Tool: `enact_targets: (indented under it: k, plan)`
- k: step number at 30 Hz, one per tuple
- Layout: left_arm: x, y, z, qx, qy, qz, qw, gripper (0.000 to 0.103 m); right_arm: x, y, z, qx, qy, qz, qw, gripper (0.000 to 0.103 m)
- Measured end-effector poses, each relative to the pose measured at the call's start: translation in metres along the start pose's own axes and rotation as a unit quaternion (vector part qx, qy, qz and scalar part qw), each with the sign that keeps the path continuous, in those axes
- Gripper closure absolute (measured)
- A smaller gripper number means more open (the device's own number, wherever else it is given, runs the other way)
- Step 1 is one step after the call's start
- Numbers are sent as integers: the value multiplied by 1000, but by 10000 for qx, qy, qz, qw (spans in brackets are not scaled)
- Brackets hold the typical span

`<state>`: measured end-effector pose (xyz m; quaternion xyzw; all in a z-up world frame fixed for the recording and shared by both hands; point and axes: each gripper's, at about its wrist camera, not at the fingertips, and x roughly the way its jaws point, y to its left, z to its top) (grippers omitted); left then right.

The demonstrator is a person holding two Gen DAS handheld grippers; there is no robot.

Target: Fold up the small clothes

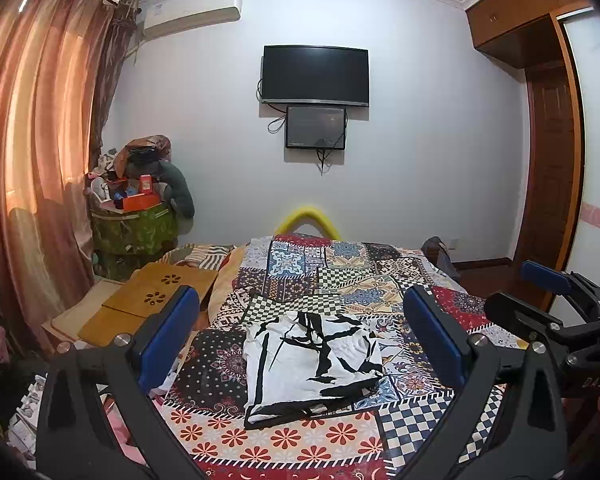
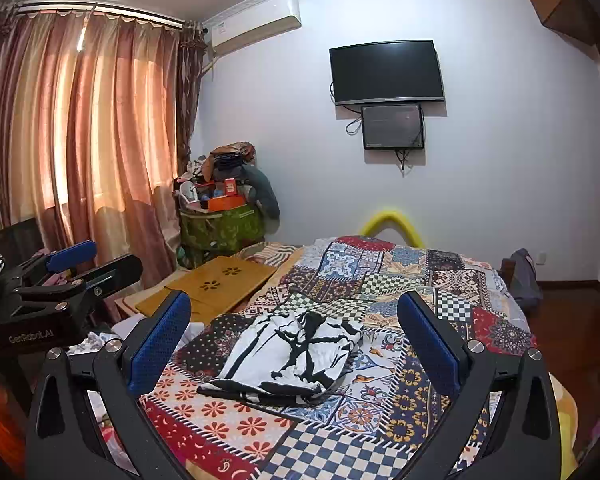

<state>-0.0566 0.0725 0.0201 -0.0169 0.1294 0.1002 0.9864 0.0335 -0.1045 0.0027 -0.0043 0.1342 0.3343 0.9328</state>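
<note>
Fingers (image 1: 432,340) spread wide above folded garment (image 1: 312,364)

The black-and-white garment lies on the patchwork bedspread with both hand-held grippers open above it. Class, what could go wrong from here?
1. The garment looks rumpled, so a pinch may catch several layers.
2. The bedspread lies directly beneath; the left hand-held gripper or right hand-held gripper might grab it too.
</note>
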Motion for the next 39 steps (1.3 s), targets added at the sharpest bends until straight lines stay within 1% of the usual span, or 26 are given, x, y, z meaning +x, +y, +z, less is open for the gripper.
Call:
enact_targets:
  k: [20, 26, 30, 39]
  plan:
    - [5, -5, -1, 77, 75, -116, 9999, 0, -1, 1, 2, 43, -7, -49, 10000, 0]
    - [7, -2, -1, -29, 136, -178, 9997, 0, -2, 1, 1, 63, 8, -68, 10000, 0]
    - [7, -1, 0, -14, 136, -140, 9998, 0, -1, 2, 1, 69, 16, -78, 9999, 0]
    - [11, 0, -3, -21, 201, -242, 9995, 0, 4, 7, 0, 84, 66, -99, 9999, 0]
